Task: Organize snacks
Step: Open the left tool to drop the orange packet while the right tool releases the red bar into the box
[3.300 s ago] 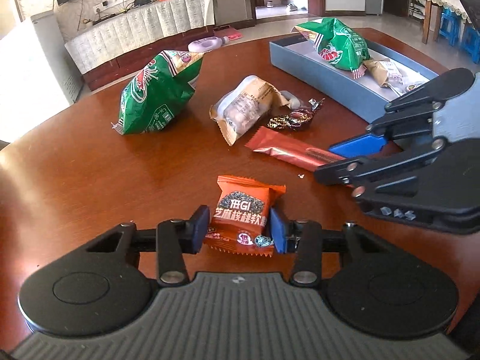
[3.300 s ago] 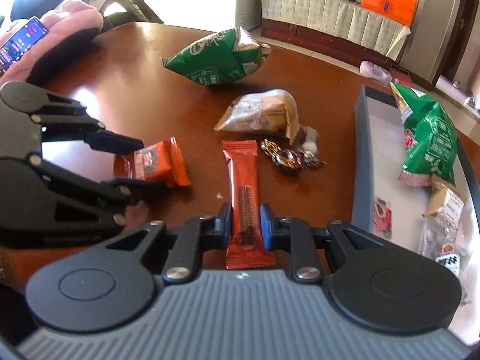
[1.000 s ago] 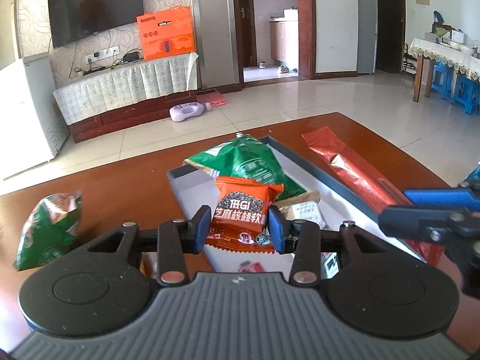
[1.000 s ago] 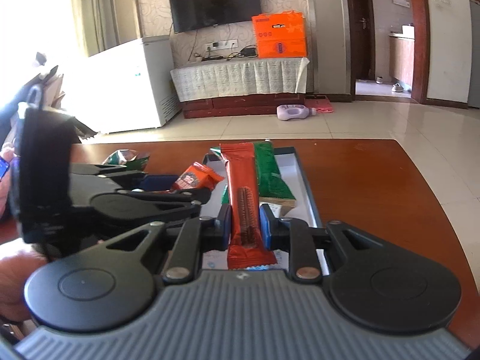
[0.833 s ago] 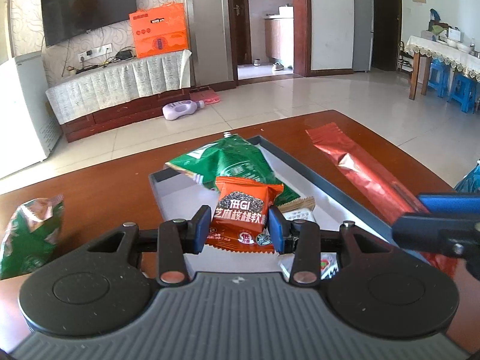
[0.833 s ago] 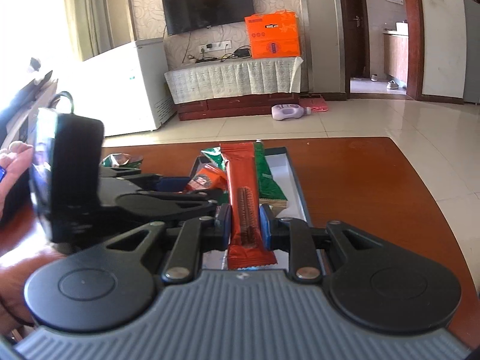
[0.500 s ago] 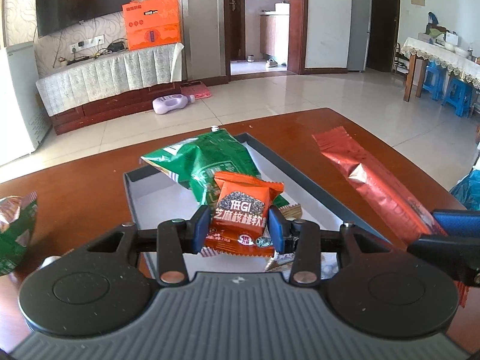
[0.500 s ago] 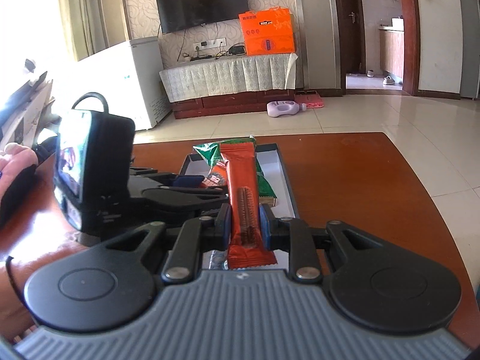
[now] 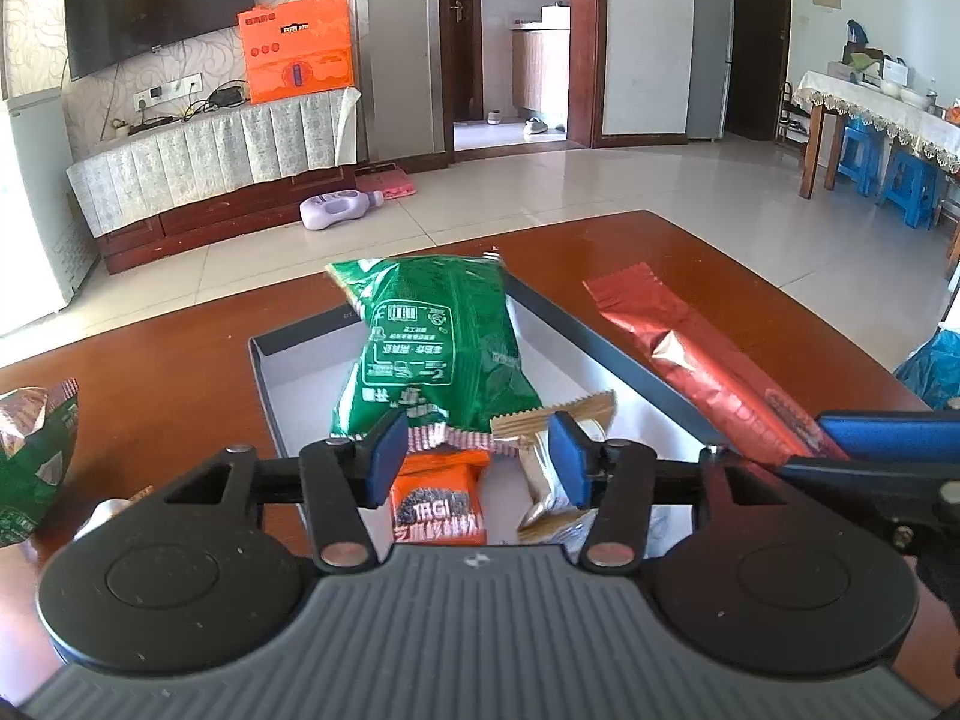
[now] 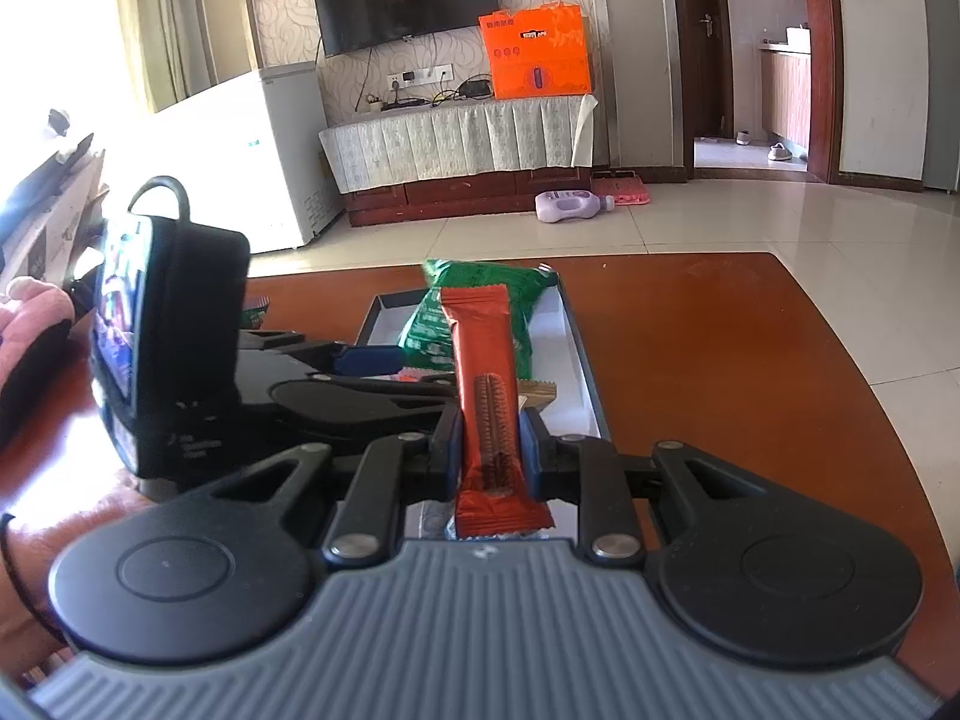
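My left gripper (image 9: 474, 453) hangs over the grey box (image 9: 606, 354), its jaws opening. The small orange snack pack (image 9: 437, 507) lies loose in the box below them, touching neither pad. A green snack bag (image 9: 435, 339) and a tan wrapped snack (image 9: 555, 468) also lie in the box. My right gripper (image 10: 491, 456) is shut on the long red snack bar (image 10: 485, 387), which points forward over the box (image 10: 579, 348). In the left wrist view the red bar (image 9: 702, 360) and a blue right fingertip (image 9: 888, 427) show at the right.
A second green bag (image 9: 33, 456) lies on the brown table (image 9: 750, 276) at the left. The left gripper's body (image 10: 174, 348) fills the left of the right wrist view, with a hand (image 10: 24, 546) low at that side. Tiled floor lies beyond the table's far edge.
The left jaws have parted and the orange pack has dropped from between them into the box. The right gripper still holds the red bar in much the same place.
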Tool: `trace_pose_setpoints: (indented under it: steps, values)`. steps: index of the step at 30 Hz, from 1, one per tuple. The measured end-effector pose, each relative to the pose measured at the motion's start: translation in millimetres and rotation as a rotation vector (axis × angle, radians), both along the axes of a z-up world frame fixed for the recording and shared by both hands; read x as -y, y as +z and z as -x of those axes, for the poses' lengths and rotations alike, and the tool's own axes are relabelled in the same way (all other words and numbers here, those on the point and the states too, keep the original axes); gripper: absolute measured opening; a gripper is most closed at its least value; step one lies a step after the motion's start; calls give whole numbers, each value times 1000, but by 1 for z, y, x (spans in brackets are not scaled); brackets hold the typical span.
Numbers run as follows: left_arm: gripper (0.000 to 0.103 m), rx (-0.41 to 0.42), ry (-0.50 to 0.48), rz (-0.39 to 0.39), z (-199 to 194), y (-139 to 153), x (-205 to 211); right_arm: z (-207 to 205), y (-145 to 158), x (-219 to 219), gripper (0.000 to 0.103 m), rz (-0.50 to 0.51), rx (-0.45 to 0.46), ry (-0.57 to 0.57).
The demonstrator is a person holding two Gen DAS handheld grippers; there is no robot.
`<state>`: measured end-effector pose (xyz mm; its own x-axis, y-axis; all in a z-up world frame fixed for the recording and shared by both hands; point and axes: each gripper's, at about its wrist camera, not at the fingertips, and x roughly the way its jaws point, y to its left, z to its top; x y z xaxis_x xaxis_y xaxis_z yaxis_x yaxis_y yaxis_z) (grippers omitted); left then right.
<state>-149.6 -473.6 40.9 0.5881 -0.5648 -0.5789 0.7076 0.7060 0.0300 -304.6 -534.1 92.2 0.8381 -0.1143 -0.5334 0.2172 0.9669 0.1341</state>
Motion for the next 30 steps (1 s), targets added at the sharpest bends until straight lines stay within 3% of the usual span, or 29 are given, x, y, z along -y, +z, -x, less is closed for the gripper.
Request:
trace_pose_setpoints:
  steps: [6,17,30]
  values:
    - [67,28,-9,-12,6,3,-17,-8,-4,0,23,-6,-9,-7]
    - [71,44,-46,0,32,21,-61,-23,-15,-10,24,-20,-37,-10]
    - [74,36,-20,1,41,30,-110,-55,-34,-22,24,-1,-100,-22]
